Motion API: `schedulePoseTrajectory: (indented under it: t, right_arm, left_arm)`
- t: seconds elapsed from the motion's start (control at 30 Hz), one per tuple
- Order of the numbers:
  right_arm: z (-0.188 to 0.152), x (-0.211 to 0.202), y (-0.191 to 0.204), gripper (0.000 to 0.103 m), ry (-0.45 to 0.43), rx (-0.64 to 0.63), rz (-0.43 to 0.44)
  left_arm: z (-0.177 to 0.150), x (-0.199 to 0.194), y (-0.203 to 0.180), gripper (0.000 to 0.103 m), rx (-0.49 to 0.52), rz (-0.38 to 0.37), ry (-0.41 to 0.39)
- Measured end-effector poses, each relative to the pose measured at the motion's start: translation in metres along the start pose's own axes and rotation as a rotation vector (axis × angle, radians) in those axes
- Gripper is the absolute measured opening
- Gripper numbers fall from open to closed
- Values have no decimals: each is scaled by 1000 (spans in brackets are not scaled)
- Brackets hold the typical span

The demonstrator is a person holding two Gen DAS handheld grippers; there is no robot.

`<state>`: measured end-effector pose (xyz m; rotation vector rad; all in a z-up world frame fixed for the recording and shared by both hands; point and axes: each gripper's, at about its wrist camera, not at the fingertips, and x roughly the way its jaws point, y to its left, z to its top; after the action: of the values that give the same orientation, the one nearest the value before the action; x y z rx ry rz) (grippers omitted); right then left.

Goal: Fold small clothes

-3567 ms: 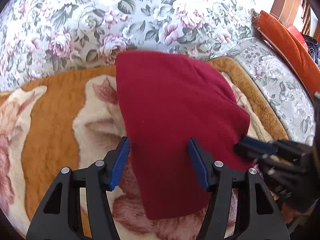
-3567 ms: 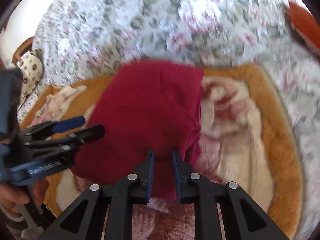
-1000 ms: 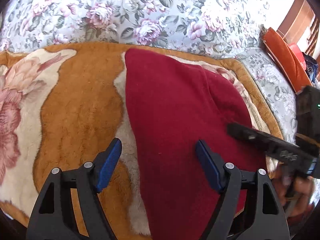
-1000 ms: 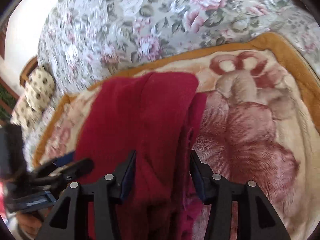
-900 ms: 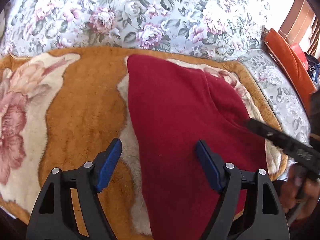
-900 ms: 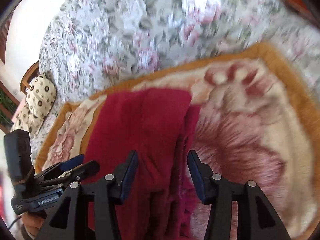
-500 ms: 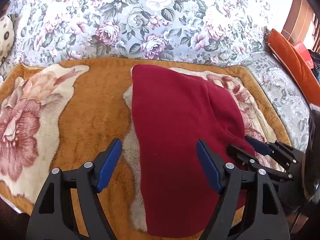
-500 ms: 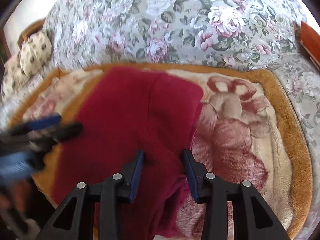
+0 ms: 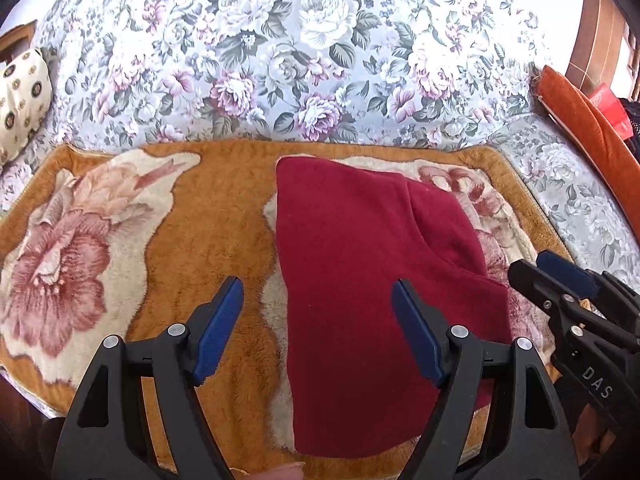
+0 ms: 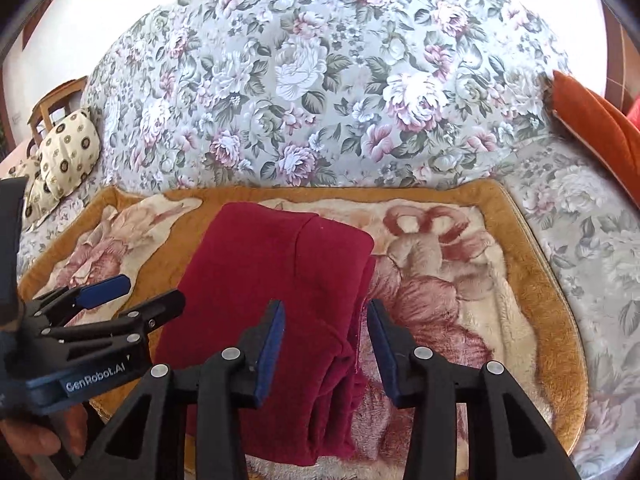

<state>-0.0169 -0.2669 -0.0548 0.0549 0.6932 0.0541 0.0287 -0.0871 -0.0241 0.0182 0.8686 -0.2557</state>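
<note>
Right tool [image 10: 326,344] now off garment [image 10: 272,280]

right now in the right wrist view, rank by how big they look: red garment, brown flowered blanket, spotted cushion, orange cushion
1. brown flowered blanket
2. red garment
3. orange cushion and spotted cushion: they look alike in size, and the frame edge cuts off the orange one, so unranked.

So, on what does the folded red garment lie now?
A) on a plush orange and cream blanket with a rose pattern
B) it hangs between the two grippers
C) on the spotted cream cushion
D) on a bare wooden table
A: the red garment lies flat on the plush blanket, and both grippers stand open, gripping nothing.
</note>
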Motion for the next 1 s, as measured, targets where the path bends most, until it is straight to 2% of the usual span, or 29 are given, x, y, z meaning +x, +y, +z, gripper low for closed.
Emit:
schedulePoseTrajectory:
  t: [0.33, 1.0]
  right_arm:
    - [-4, -4, 2, 42, 14, 28, 11]
    - [-6, 3, 1, 42, 32, 44, 38]
  left_arm:
    - [-2, -11, -2, 77, 3, 41, -24]
    - [-3, -12, -2, 77, 5, 43, -23]
